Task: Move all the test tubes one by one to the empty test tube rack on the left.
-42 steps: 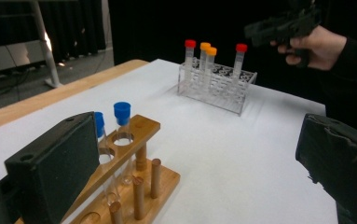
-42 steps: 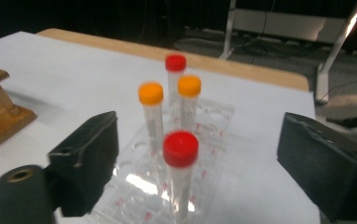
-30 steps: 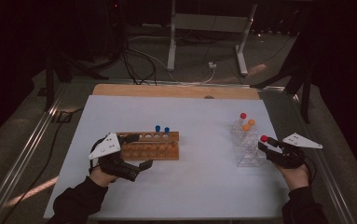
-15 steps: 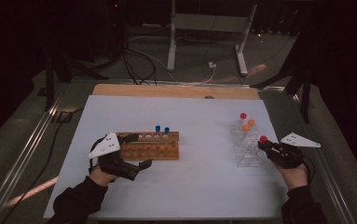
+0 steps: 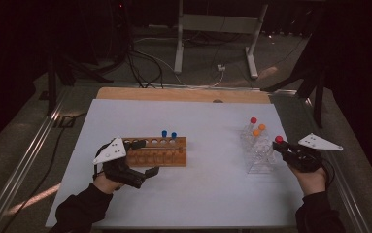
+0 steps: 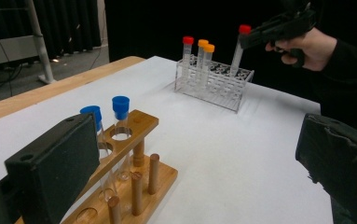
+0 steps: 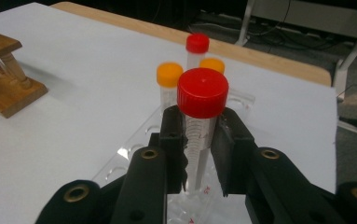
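The right gripper (image 7: 199, 154) pinches a red-capped tube (image 7: 200, 126) upright over the clear rack (image 5: 261, 154) at right, while the left gripper (image 5: 144, 174), jaws wide and empty, sits near the wooden rack (image 5: 157, 153).

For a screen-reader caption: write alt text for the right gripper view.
The right hand-held gripper is shut on a clear red-capped tube above a clear plastic rack on a white table. Behind it stand two orange-capped tubes and another red-capped tube; a wooden rack sits at far left.
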`<state>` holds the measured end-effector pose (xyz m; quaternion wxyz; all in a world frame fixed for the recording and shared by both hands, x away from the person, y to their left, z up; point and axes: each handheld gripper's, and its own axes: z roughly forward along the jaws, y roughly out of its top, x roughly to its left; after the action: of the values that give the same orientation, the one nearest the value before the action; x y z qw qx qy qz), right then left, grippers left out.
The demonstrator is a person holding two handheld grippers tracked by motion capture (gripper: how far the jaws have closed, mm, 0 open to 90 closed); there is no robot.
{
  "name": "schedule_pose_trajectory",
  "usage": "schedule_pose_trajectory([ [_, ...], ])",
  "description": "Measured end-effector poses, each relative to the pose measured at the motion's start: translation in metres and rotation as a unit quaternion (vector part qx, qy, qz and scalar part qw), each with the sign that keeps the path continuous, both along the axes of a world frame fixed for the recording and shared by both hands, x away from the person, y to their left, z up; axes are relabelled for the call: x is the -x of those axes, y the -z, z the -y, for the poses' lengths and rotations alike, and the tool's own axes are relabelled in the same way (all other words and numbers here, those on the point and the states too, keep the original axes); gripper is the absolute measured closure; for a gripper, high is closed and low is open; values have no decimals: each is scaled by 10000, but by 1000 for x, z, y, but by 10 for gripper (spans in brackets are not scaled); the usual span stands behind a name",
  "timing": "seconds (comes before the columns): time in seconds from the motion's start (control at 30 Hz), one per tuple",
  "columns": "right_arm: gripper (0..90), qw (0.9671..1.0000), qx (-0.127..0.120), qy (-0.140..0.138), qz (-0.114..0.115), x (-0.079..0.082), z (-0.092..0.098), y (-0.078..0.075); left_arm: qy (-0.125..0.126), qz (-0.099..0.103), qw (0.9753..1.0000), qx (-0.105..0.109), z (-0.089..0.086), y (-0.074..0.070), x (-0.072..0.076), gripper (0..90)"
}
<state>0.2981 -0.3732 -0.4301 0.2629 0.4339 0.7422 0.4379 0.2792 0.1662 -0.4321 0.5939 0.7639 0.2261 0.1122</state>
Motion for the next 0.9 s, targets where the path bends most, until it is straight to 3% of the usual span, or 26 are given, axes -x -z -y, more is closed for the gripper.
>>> schedule_pose_trajectory([
  [0.27,752,9997,28,-8,256,9,0,-22,58,17,10000,-71,1,0,0,6],
  [0.43,752,9987,-88,-128,490,16,-5,-38,47,15,10000,-61,2,-2,1,5],
  [0.67,752,9962,-135,-640,576,20,-33,-49,69,43,9999,-85,6,-5,3,6],
  [0.73,752,9949,-227,-832,517,18,-42,-49,91,43,9998,-150,8,-6,4,6],
  [0.9,752,9918,-176,-1214,368,14,-68,-41,175,-8,9998,-124,11,-8,4,6],
])
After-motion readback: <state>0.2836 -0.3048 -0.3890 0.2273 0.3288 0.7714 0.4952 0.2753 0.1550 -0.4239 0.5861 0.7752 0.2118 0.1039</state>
